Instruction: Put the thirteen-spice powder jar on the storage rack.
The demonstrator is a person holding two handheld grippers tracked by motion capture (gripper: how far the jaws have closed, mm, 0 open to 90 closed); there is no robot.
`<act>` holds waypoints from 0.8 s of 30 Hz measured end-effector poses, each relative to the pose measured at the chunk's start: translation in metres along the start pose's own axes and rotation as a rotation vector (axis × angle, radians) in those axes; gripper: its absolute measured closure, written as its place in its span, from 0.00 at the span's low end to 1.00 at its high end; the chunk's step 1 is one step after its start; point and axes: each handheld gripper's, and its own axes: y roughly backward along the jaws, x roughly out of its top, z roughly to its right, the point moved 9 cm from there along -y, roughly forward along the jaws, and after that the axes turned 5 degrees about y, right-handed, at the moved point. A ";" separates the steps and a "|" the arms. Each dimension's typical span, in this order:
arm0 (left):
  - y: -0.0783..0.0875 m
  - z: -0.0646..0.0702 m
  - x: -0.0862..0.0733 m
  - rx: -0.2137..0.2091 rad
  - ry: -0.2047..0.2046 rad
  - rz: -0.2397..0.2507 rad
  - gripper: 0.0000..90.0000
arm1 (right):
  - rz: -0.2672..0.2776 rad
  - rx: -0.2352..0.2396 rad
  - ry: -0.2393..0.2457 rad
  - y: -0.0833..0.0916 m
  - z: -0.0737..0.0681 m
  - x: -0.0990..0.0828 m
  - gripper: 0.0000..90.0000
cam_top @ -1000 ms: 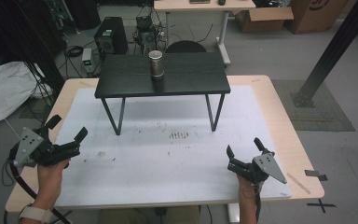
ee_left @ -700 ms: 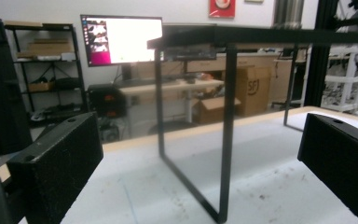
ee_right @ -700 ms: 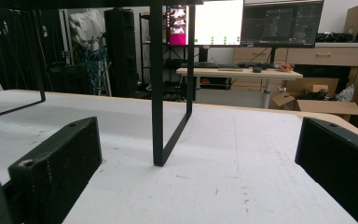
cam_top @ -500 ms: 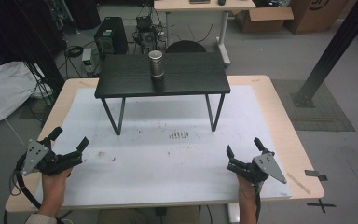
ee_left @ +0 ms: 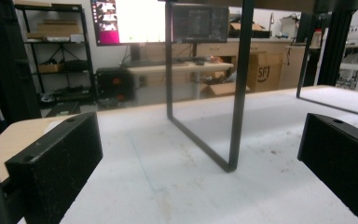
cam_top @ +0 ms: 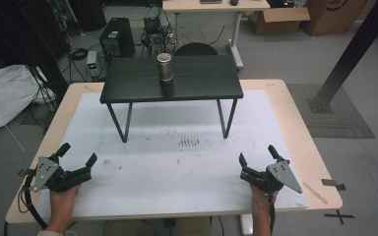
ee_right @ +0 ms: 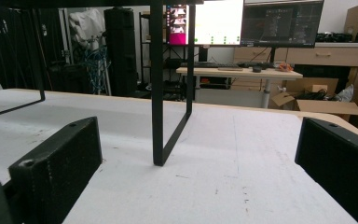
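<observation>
**Both grippers spread wide at the near edge, holding nothing**

Nearest to me, at the bottom of the high view, my two hands come in over the table's near edge. My left gripper (cam_top: 78,156) sits low over the near-left corner of the white mat (cam_top: 177,172), its jaws wide apart with nothing between them. My right gripper (cam_top: 257,155) sits at the near-right corner, jaws equally spread and empty. The two are well apart, one at each side of the mat.

Through the left gripper view, the gap between the jaws frames bare white mat and one thin black leg frame (ee_left: 235,116) of the small stand. The right gripper view shows the same arrangement from the other side, with another leg frame (ee_right: 158,93) standing on the mat ahead.

Farther out, the small black table (cam_top: 172,78) stands on the far half of the mat. A metal cylinder (cam_top: 165,67) stands upright on its top, near the middle.

Beyond the wooden table (cam_top: 295,128) I see a desk, cartons and computer gear on the floor.
</observation>
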 end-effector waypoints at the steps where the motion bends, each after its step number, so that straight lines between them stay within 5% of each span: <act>1: 0.000 0.000 -0.002 -0.001 0.000 -0.007 0.00 | 0.000 0.000 0.000 0.000 0.000 0.000 0.00; 8: 0.001 0.002 -0.003 0.012 -0.023 -0.005 0.00 | 0.002 -0.001 0.002 0.000 0.000 0.000 0.00; 12: 0.002 -0.002 -0.003 0.023 0.010 0.003 0.00 | 0.003 -0.001 0.001 0.000 0.000 0.000 0.00; 24: 0.001 -0.002 -0.003 0.024 0.010 -0.002 0.00 | 0.005 -0.001 -0.001 0.001 0.000 0.000 0.00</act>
